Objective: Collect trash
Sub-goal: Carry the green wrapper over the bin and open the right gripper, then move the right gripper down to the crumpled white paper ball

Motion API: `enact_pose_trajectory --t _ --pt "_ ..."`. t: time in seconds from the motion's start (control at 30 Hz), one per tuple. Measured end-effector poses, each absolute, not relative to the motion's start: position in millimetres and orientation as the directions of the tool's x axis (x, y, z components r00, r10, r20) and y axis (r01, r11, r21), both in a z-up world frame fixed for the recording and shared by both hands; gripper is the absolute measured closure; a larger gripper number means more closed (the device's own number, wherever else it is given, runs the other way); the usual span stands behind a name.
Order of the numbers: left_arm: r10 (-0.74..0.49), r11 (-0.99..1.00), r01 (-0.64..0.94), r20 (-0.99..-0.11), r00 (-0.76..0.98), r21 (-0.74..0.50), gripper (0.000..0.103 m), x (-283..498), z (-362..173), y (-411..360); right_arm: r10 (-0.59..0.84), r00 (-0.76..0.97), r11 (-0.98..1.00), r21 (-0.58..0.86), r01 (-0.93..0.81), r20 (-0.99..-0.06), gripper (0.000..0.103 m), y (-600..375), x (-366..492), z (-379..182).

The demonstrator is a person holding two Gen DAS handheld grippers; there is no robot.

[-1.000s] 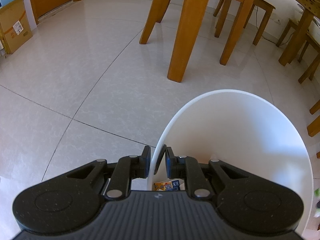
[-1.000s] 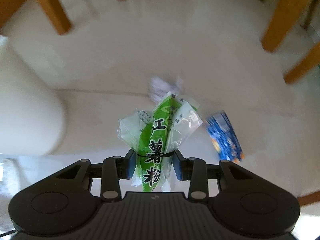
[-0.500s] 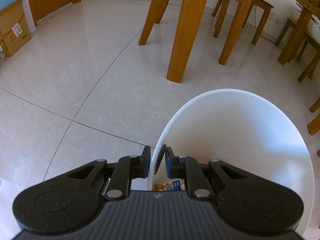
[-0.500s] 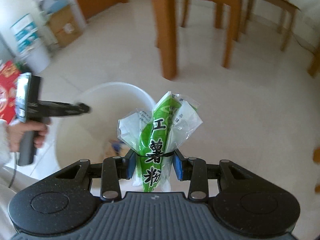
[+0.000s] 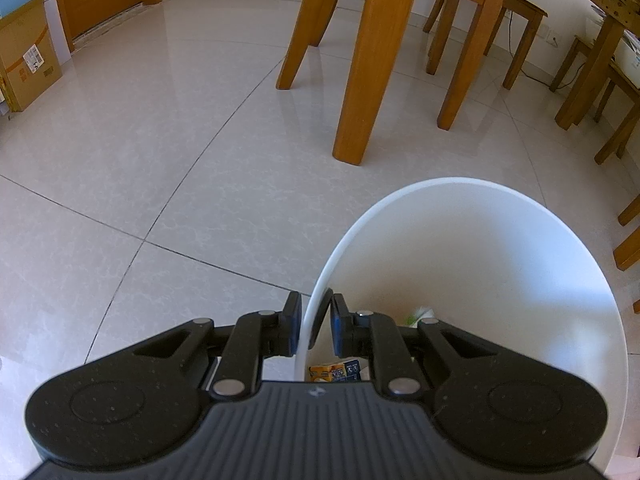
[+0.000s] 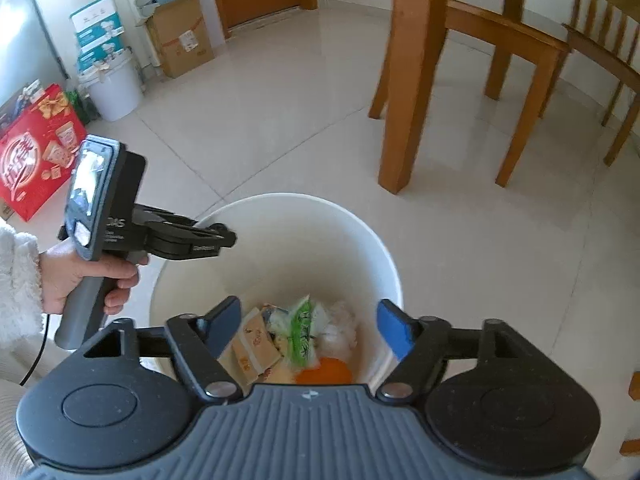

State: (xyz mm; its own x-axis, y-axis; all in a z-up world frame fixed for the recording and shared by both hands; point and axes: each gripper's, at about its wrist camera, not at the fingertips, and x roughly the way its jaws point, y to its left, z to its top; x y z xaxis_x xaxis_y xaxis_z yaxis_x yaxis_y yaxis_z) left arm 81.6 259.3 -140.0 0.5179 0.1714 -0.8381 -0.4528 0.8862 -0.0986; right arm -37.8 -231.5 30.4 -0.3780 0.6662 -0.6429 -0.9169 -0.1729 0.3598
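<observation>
A white trash bucket (image 6: 380,256) stands on the tiled floor. My left gripper (image 5: 312,326) is shut on the bucket's rim (image 5: 320,296); the right wrist view shows it from the side, held in a hand (image 6: 80,276). My right gripper (image 6: 308,330) hangs open above the bucket's mouth with nothing between its fingers. The green snack packet (image 6: 302,334) lies inside the bucket on other trash: a yellow carton (image 6: 252,346), white crumpled paper (image 6: 342,326) and something orange (image 6: 326,372). A yellow and blue carton (image 5: 334,372) shows at the bucket's bottom in the left wrist view.
Wooden table and chair legs (image 5: 368,80) stand just beyond the bucket. Cardboard boxes (image 6: 180,36), a white bin (image 6: 114,88) and a red gift box (image 6: 36,164) sit by the far wall. Open tiled floor (image 5: 140,140) lies to the left.
My right gripper moved over the bucket, opened, and the green packet dropped from it into the bucket. The left gripper has stayed shut on the rim.
</observation>
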Motion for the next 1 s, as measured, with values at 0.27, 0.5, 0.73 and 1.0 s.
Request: enact_pose_trajectory --t 0.27,0.5,0.73,1.0 --pt "0.171 0.885 -0.454 -0.838 0.518 -0.100 0.089 81.1 -140.2 259.5 0.647 -0.386 -0.163 0.376 -0.912 -0.657 0.017 -234.0 -23.0 8.4" --pt "0.175 0.885 -0.455 -0.839 0.515 -0.095 0.089 81.1 -140.2 259.7 0.633 -0.397 -0.154 0.395 -0.906 -0.664 0.016 -240.3 -12.0 -9.6" --pt "0.176 0.887 -0.453 -0.840 0.514 -0.092 0.089 81.8 -139.3 258.9 0.620 -0.384 -0.137 0.387 -0.912 -0.685 0.013 -249.0 7.4 -32.0" --pt "0.177 0.883 -0.460 -0.841 0.511 -0.094 0.090 81.8 -138.4 257.2 0.601 -0.285 -0.028 0.338 -0.941 -0.746 0.009 -246.1 48.9 -102.8"
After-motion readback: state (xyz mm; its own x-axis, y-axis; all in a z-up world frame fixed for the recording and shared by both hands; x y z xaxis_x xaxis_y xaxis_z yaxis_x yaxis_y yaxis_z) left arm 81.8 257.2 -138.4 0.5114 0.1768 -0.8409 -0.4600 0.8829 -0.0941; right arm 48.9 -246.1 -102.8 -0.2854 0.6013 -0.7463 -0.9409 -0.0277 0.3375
